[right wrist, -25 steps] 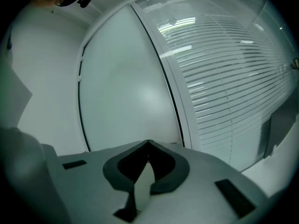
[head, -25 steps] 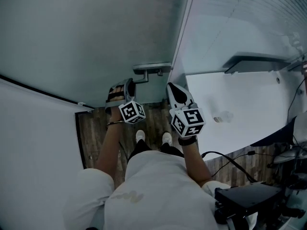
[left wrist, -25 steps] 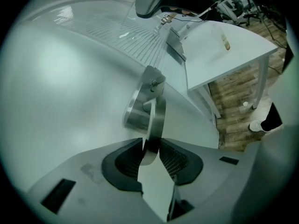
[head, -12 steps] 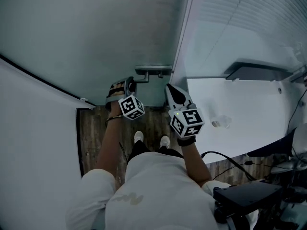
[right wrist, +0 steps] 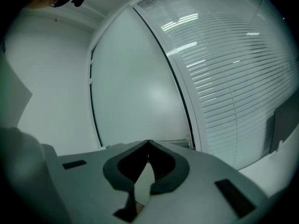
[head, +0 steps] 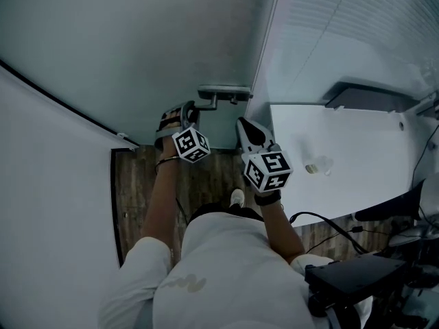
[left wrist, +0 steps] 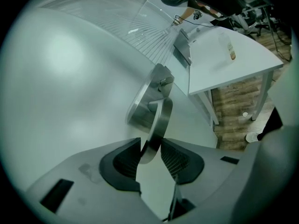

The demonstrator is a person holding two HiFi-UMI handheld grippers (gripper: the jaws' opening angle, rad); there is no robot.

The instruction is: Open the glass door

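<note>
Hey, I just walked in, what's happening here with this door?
A person with a gripper in each hand stands at a frosted glass door. The left gripper has the tip of the metal door handle between its jaws. They have just been opening somewhat, yet the pads look to be on it. The right gripper hangs beside it, shut and empty. The door does not look opened yet.

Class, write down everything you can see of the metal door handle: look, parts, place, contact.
The door handle is a brushed-metal lever on an oblong metal backplate, fixed to the frosted glass door near its edge. Its free end lies between the pads of the left gripper; they touch both sides, though the jaws have just been opening.
</note>
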